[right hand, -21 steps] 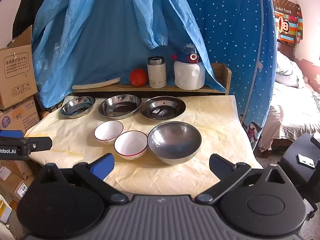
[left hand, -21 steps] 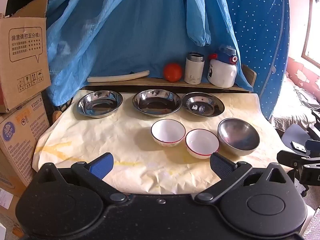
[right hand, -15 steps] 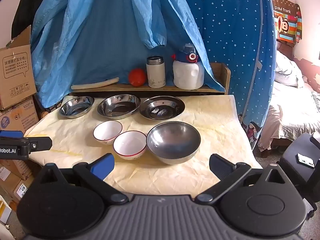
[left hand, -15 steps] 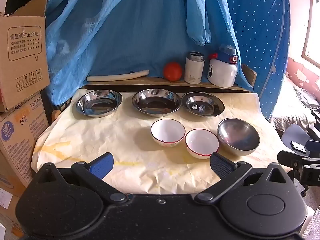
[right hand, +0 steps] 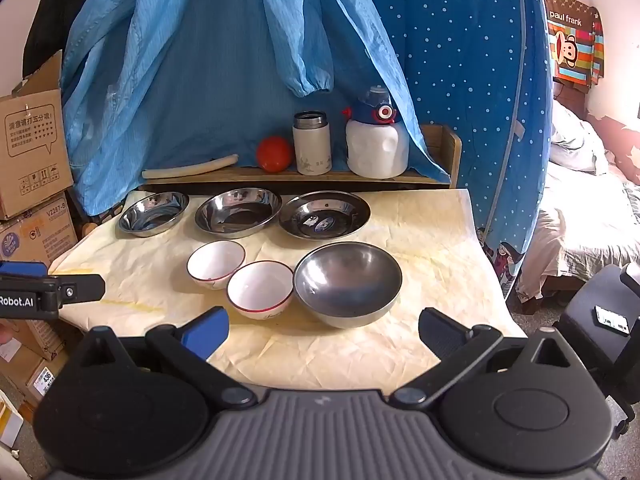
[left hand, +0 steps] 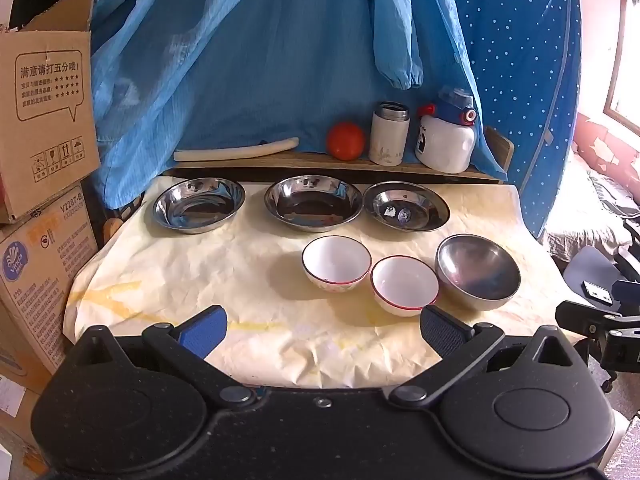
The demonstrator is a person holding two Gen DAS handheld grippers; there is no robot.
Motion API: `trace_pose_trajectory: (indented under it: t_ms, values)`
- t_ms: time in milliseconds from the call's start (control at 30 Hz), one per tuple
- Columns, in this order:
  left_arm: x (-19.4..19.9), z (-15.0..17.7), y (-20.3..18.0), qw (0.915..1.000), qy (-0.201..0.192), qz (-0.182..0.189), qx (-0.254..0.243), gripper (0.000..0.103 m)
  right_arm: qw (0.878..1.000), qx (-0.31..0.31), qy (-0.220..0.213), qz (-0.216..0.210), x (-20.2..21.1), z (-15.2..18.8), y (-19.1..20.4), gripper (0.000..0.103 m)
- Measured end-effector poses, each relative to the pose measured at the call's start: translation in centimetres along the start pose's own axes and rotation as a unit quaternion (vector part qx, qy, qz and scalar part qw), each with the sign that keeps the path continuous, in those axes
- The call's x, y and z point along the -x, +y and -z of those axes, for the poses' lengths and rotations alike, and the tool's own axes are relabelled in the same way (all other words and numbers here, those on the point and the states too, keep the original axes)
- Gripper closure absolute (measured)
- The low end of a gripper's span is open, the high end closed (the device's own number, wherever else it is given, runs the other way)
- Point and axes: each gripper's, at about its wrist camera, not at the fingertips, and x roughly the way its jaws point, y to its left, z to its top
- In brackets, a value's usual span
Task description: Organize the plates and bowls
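Both tongs, left gripper (left hand: 322,330) and right gripper (right hand: 322,330), gape empty before the steel bowl (right hand: 347,282); only the right view shows bare paper (right hand: 432,240) beside it.

On the surface (left hand: 168,264) in front of me I count three shallow steel plates in a back row: one at the left (left hand: 199,205), one in the middle (left hand: 313,202), one at the right (left hand: 406,211). Nearer to me sit two white bowls with red rims (left hand: 337,263) (left hand: 404,285) and one large steel bowl (left hand: 477,271). On the shelf (right hand: 320,175) behind them I count one red ball (right hand: 274,153), one white flask (right hand: 312,142), one white jug with a blue cap (right hand: 376,140), and one pale stick (right hand: 191,168).
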Motion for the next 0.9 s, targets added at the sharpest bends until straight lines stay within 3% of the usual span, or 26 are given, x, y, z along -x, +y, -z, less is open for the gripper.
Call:
trace_pose_trajectory:
  t_ms: [900]
  values:
    - [0.24, -0.08, -0.17, 1.0, 0.0, -0.001, -0.002, 0.001, 1.0, 0.0, 0.0, -0.001, 0.01, 0.14, -0.02, 0.0]
